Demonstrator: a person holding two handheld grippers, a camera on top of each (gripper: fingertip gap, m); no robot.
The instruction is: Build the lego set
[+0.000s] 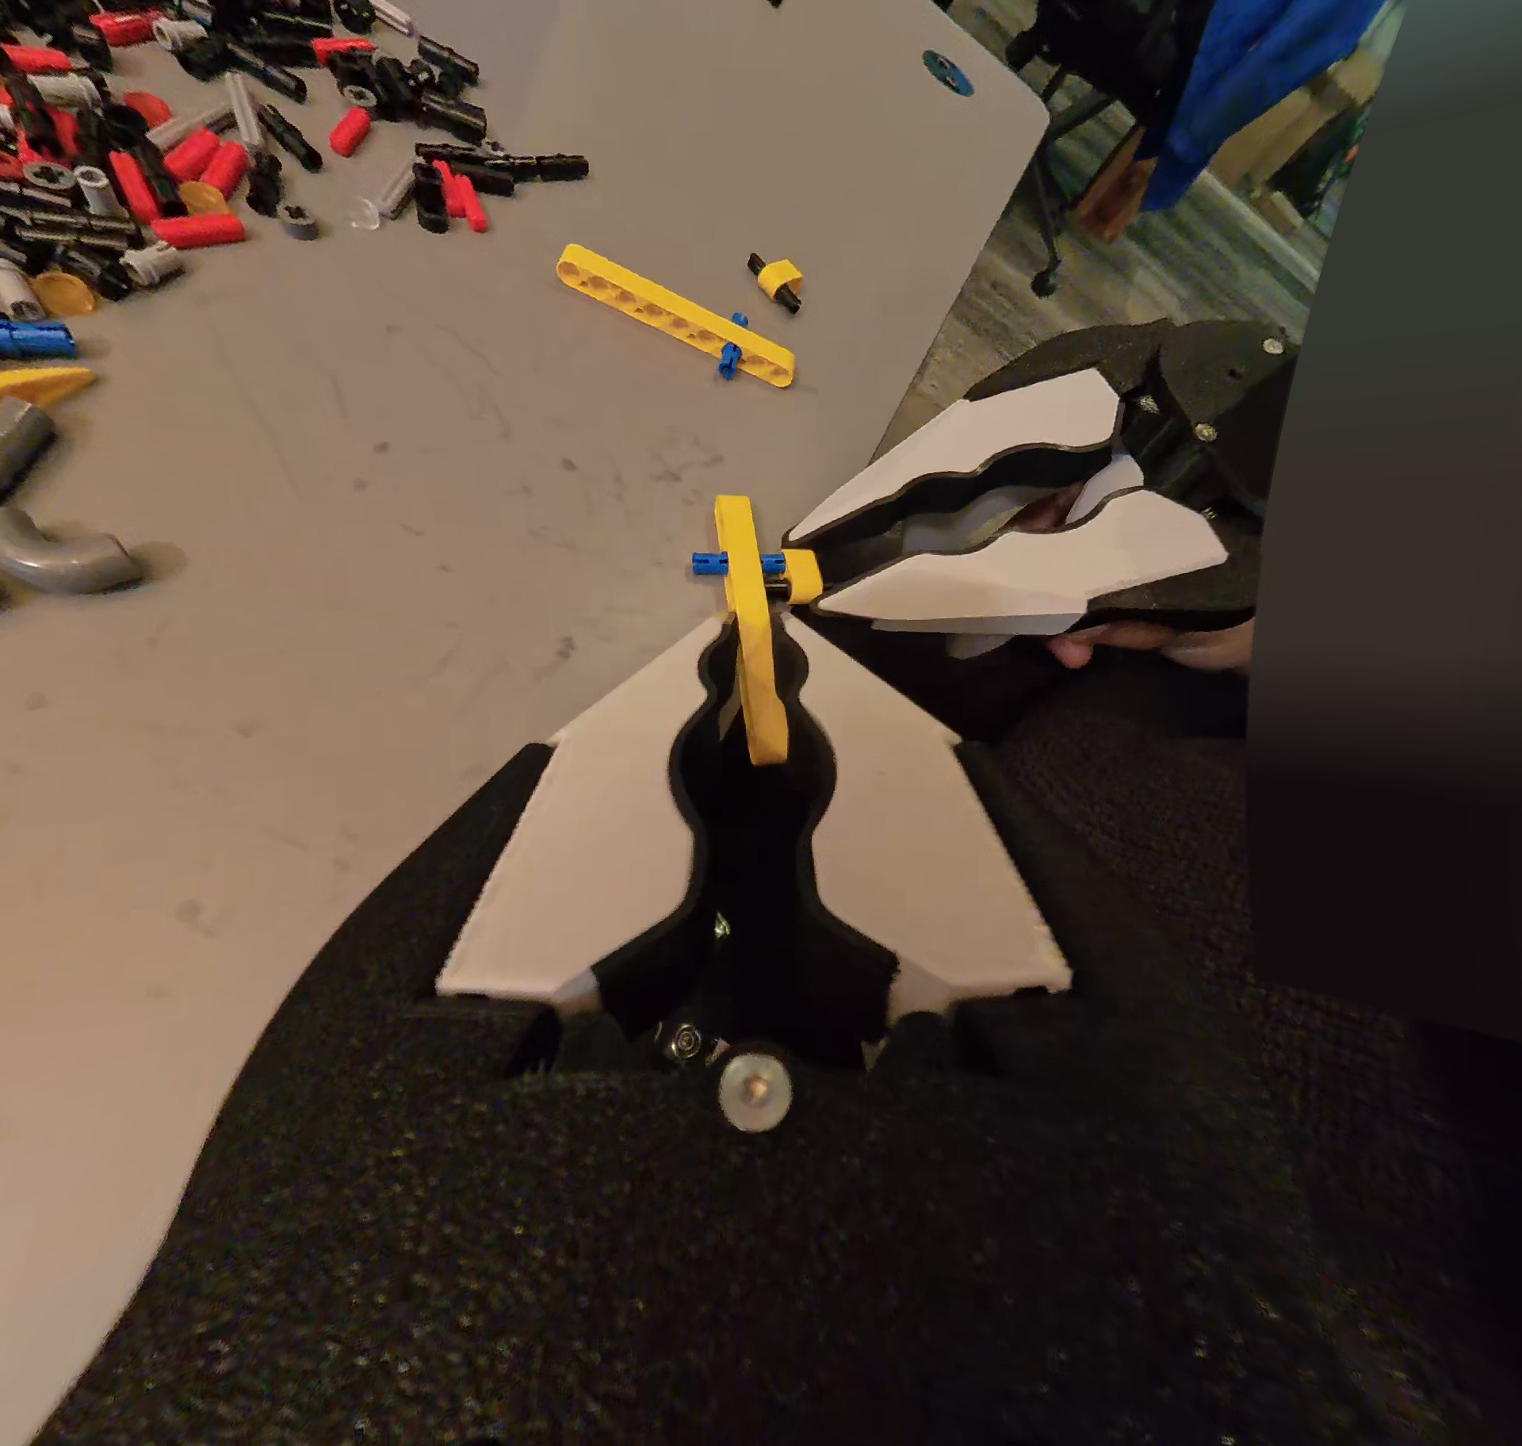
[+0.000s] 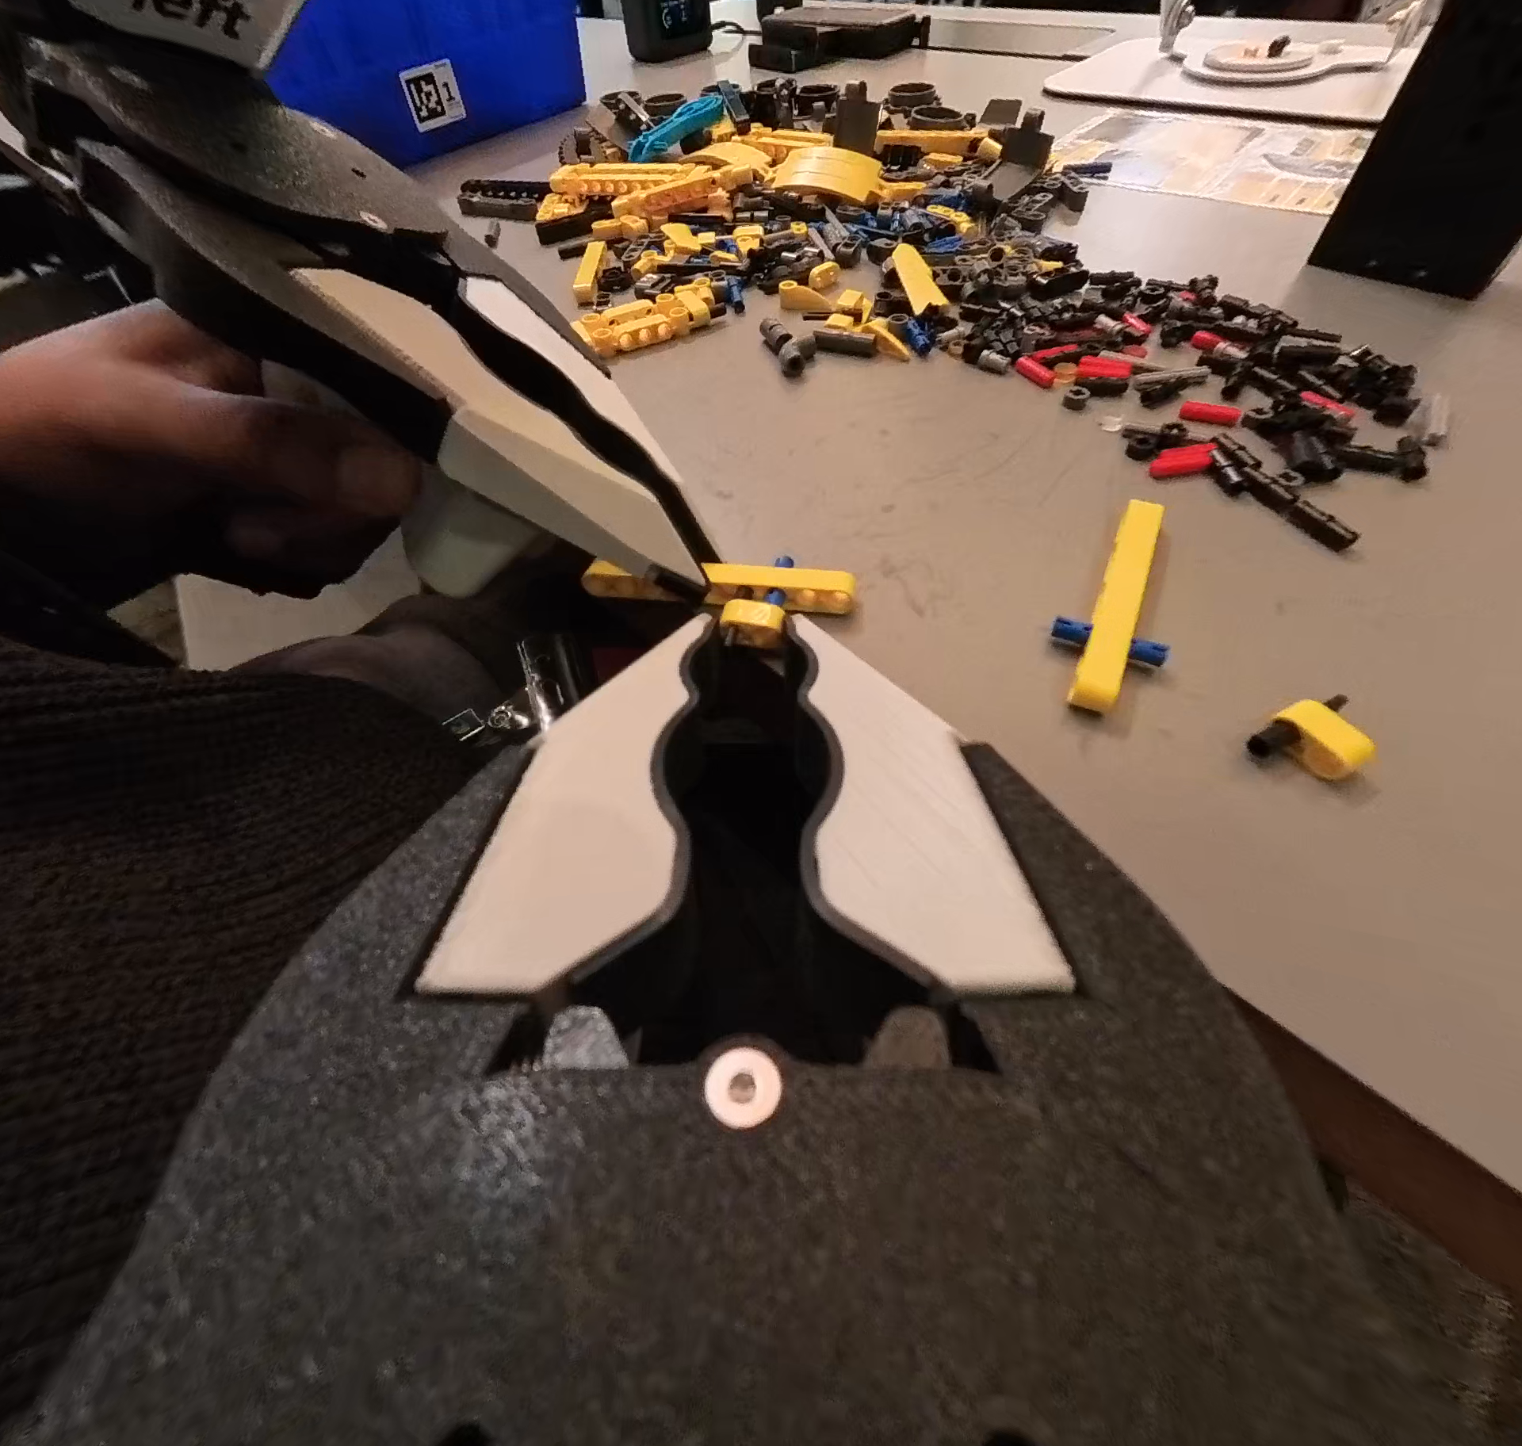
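The left hand-held gripper [image 1: 751, 624] is clenched on a long yellow plastic beam with a row of round holes [image 1: 753, 640], a blue pin [image 1: 710, 562] sticking through it. The right hand-held gripper [image 2: 748, 622] is clenched on a small yellow plastic connector with a black pin [image 2: 753, 614], pressed against that beam. Both meet just above the near edge of the smooth grey desk [image 2: 947, 500]. Beyond the held beam lie a second yellow beam crossed by a blue pin [image 2: 1116, 603] and another yellow connector [image 2: 1322, 739]; farther off, heaps of plastic pieces [image 2: 824, 204].
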